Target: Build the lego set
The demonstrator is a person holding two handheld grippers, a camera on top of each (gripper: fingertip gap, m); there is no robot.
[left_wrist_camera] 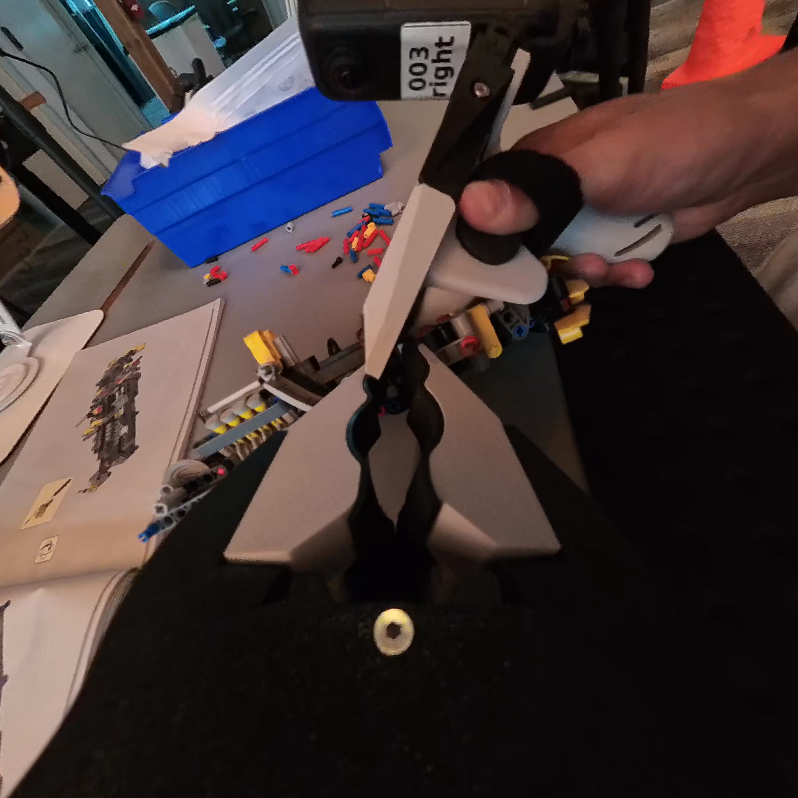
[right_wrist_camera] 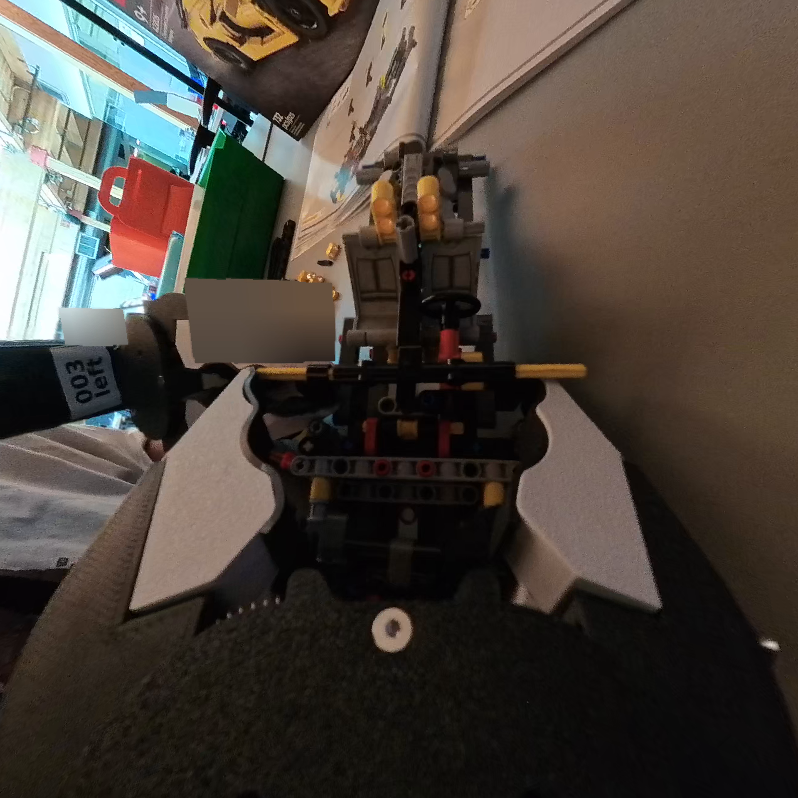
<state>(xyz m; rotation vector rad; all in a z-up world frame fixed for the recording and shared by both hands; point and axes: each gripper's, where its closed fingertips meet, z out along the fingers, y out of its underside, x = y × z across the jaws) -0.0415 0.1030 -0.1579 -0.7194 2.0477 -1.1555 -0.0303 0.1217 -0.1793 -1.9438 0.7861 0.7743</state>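
**Two hand-held grippers at the half-built lego car**

Left wrist view: the left hand-held gripper [left_wrist_camera: 395, 399] fills the lower centre of the frame, its black wavy fingers [left_wrist_camera: 425, 414] drawn narrow, nearly together at the tips, right against the lego model [left_wrist_camera: 276, 388]; whether a small piece sits between them I cannot tell. The model, grey with yellow and black parts, lies on the grey worktop [left_wrist_camera: 276, 298] at mid-frame, partly hidden behind the gripper. The right hand-held gripper [left_wrist_camera: 410, 276] comes down from the upper right, held by a person's hand [left_wrist_camera: 626, 185]. Loose red, blue and yellow pins [left_wrist_camera: 367, 235] are scattered above centre, in front of a blue bin [left_wrist_camera: 259, 177]. An open instruction booklet [left_wrist_camera: 112, 432] lies at the left.

Right wrist view: the right hand-held gripper [right_wrist_camera: 399, 380] stands wide, its white fingers [right_wrist_camera: 207, 496] on either side of the lego model [right_wrist_camera: 410, 432], which fills the centre; whether they press its sides is unclear. A yellow axle [right_wrist_camera: 550, 369] crosses the model by the fingertips. The left hand-held gripper [right_wrist_camera: 207, 380] enters from the left edge. The set's box [right_wrist_camera: 267, 56] lies at the upper left, a green bin [right_wrist_camera: 237, 224] below it.
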